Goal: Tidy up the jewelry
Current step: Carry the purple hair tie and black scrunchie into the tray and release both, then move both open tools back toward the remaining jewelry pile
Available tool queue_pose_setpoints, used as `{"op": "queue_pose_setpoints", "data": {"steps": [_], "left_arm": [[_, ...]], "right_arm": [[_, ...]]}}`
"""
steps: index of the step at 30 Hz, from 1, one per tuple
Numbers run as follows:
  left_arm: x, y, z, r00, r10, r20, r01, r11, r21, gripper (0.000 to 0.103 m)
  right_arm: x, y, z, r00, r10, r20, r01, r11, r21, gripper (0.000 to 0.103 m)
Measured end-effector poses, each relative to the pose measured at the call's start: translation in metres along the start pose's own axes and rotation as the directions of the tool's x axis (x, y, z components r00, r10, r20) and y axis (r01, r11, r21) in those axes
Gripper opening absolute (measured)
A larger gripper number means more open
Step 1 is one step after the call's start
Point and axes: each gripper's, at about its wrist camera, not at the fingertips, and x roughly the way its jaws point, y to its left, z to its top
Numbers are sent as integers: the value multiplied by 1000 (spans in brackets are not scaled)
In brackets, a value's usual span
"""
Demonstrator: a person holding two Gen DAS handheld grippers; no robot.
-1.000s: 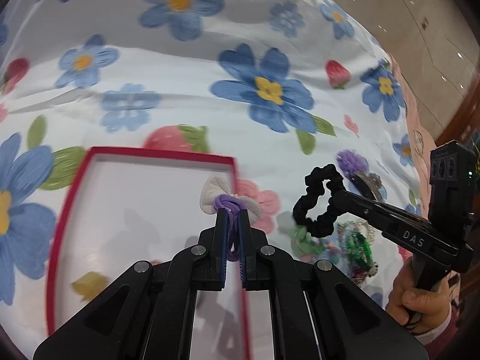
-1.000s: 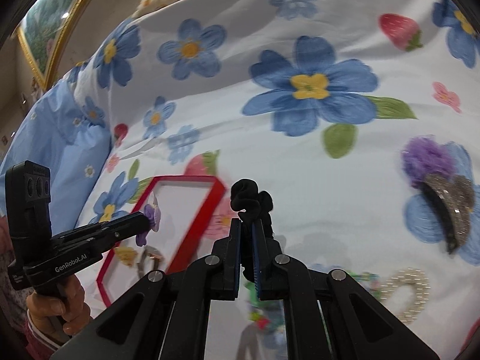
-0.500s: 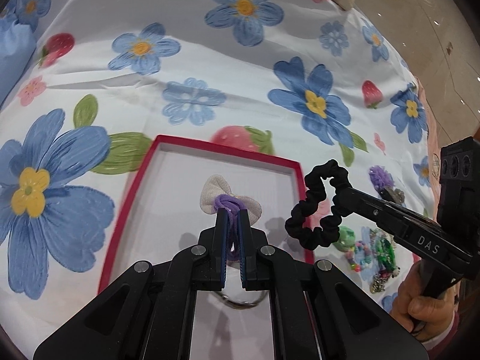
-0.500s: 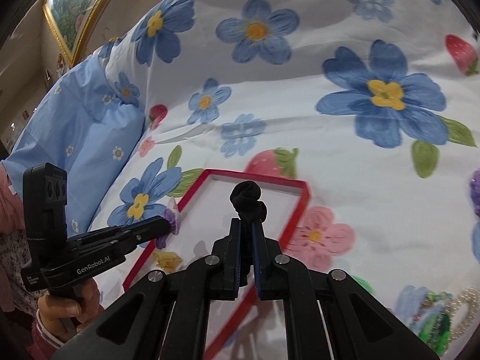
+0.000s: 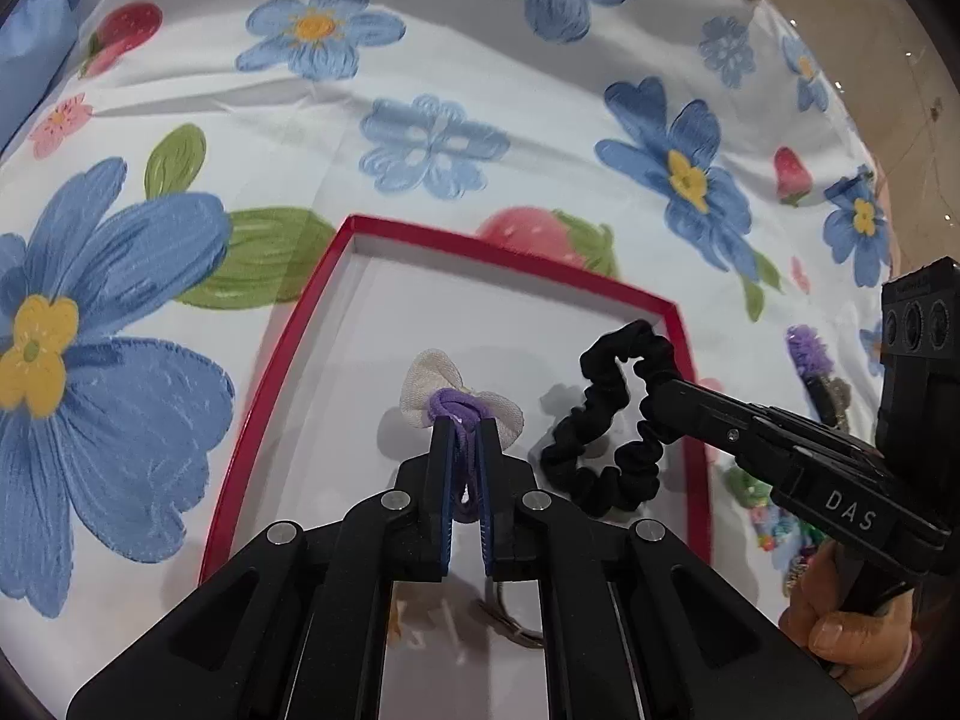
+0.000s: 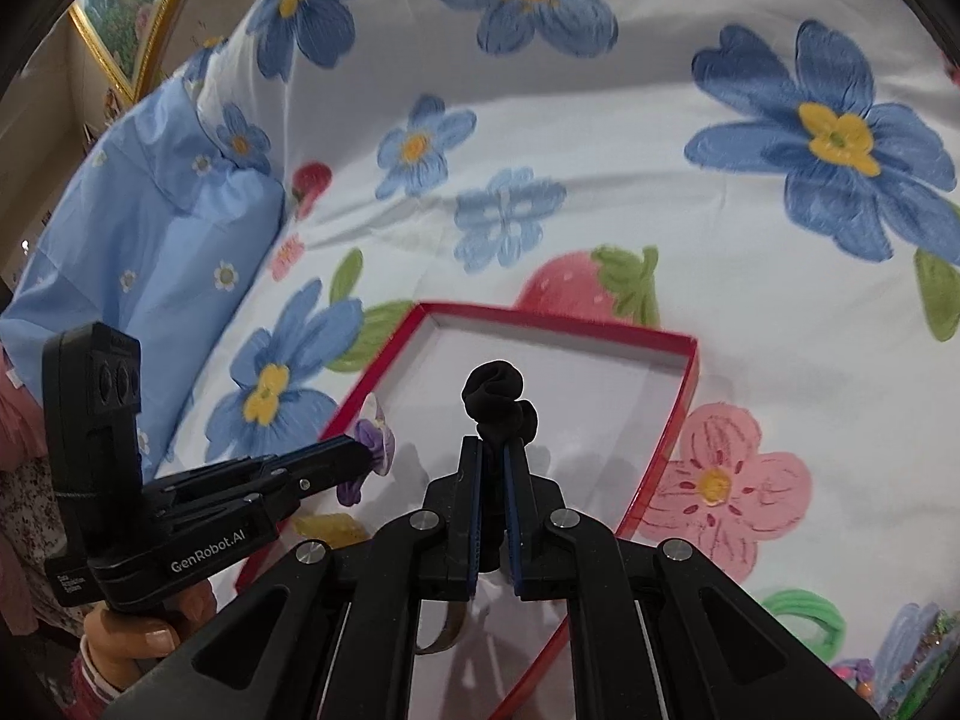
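Inside the red-rimmed box [image 5: 312, 324], bare white floor lies open toward 11 and 12 o'clock. The black scrunchie [image 5: 606, 420] hangs at 2 o'clock over the box's right side, beside the bow hair tie [image 5: 462, 402] (both gripped), crowding that half; a metal ring [image 5: 510, 624] lies at 6.

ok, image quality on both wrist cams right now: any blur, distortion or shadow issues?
Left wrist: strong fisheye bowing with dark corner vignette; soft shadows under the black fabric scrunchie and the cream bow hair tie with purple band on the red-rimmed white tray. Right wrist: same bowing; tray rim sharp, frame edges softer.
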Motion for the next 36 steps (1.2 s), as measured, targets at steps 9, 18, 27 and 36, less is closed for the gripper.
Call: {"op": "queue_pose_setpoints", "data": {"steps": [9,18,27,36], "left_arm": [[13,3,-4,999,34,-33,-34,999,5,5],[14,0,-5,998,47,-37,-47,999,20,6],[-3,-1,-7,998,56,-5,-56,998,0,30],[-42,-25,-20,998,27,65,-27,1000,6,61]], "right_arm": [[17,-3,-4,996,-74,-58,71,997,-42,11],[13,-4,-4,994,-89,-58,87,995,-44,17],[-14,1,-2,999,-47,2,47,998,-29,41],[-68,-6,-17,995,-42,88,42,999,4,41]]}}
